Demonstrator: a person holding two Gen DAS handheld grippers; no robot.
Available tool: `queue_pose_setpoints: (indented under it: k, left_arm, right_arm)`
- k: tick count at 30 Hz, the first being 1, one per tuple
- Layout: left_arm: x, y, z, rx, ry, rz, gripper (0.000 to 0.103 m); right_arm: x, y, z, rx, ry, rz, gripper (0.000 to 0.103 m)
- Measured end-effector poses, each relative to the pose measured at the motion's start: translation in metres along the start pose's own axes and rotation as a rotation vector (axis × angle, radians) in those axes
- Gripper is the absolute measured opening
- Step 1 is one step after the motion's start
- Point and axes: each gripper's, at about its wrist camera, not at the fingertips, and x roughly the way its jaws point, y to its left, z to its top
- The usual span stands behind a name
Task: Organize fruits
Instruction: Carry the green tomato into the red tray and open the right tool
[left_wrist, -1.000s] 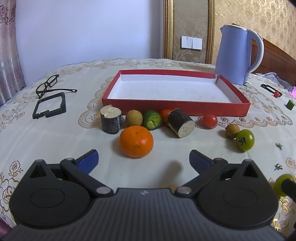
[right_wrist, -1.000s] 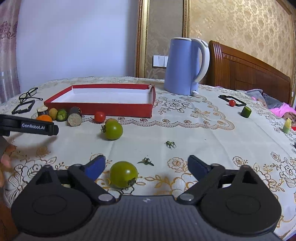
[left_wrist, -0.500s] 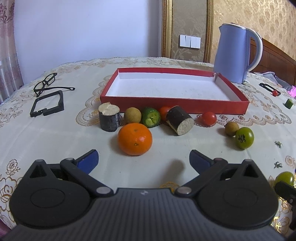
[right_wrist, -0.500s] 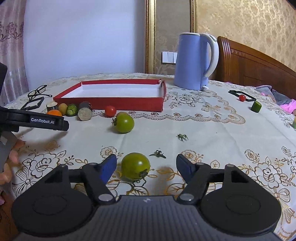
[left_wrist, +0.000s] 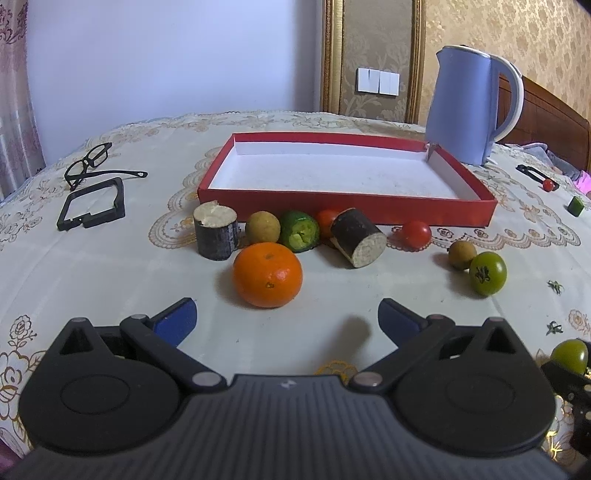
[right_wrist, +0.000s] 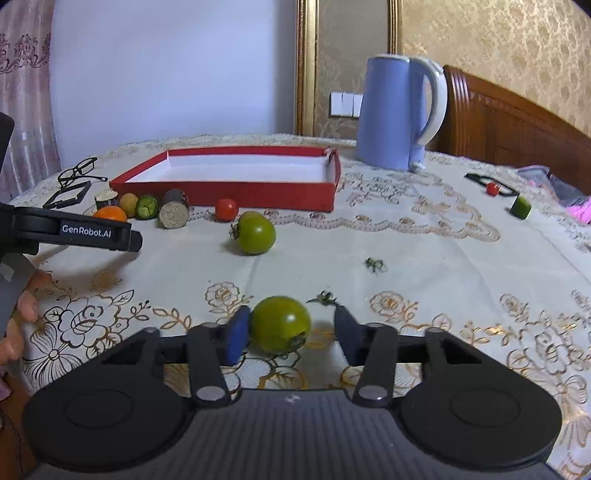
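An empty red tray (left_wrist: 347, 214) (right_wrist: 258, 195) lies mid-table. In front of it lie an orange (left_wrist: 267, 275), two dark cut cylinders (left_wrist: 216, 236), a brown fruit (left_wrist: 262, 228), a cut green fruit (left_wrist: 299, 231), small red tomatoes (left_wrist: 416, 233) and a green tomato (left_wrist: 487, 273) (right_wrist: 255, 234). My left gripper (left_wrist: 286, 319) is open and empty, just short of the orange. My right gripper (right_wrist: 291, 334) is partly closed around a green tomato (right_wrist: 280, 324) on the cloth; the left pad touches it, the right pad stands apart.
A blue kettle (left_wrist: 469, 107) (right_wrist: 399, 114) stands behind the tray's right end. Glasses (left_wrist: 92, 164) and a black frame (left_wrist: 92, 203) lie at left. A green piece (right_wrist: 520, 206), a red tomato (right_wrist: 492, 188) and loose green stems (right_wrist: 375, 264) lie at right.
My right gripper has moved forward and narrowed its jaws around the near green tomato. My left gripper has barely moved and stays open before the orange.
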Motion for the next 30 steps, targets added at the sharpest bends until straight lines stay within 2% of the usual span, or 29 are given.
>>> queue_pose_setpoints:
  k: [3, 8, 13, 18, 23, 25, 30]
  left_arm:
    - [0.001, -0.001, 0.000, 0.007, 0.001, -0.002, 0.103]
    - [0.004, 0.001, -0.001, 0.025, -0.012, -0.002, 0.103]
    - [0.007, 0.008, 0.002, 0.014, -0.026, -0.019, 0.103]
    - [0.011, 0.012, 0.005, -0.001, -0.007, -0.014, 0.103]
    - [0.015, 0.016, 0.006, -0.027, 0.012, -0.007, 0.103]
    - [0.017, 0.017, 0.008, -0.033, 0.015, -0.006, 0.103]
    - [0.023, 0.013, 0.010, -0.016, 0.031, 0.014, 0.103]
  right_arm:
    - [0.001, 0.002, -0.002, -0.013, -0.004, 0.002, 0.034]
    - [0.001, -0.001, 0.005, -0.005, -0.033, 0.014, 0.033]
    - [0.012, -0.008, 0.042, -0.041, -0.118, -0.020, 0.033]
    - [0.056, -0.008, 0.090, -0.076, -0.173, -0.050, 0.033]
    - [0.119, -0.014, 0.132, -0.059, -0.133, -0.056, 0.033]
    - [0.145, -0.015, 0.143, -0.057, -0.086, -0.045, 0.033]
    - [0.187, -0.017, 0.150, -0.042, -0.009, -0.056, 0.034]
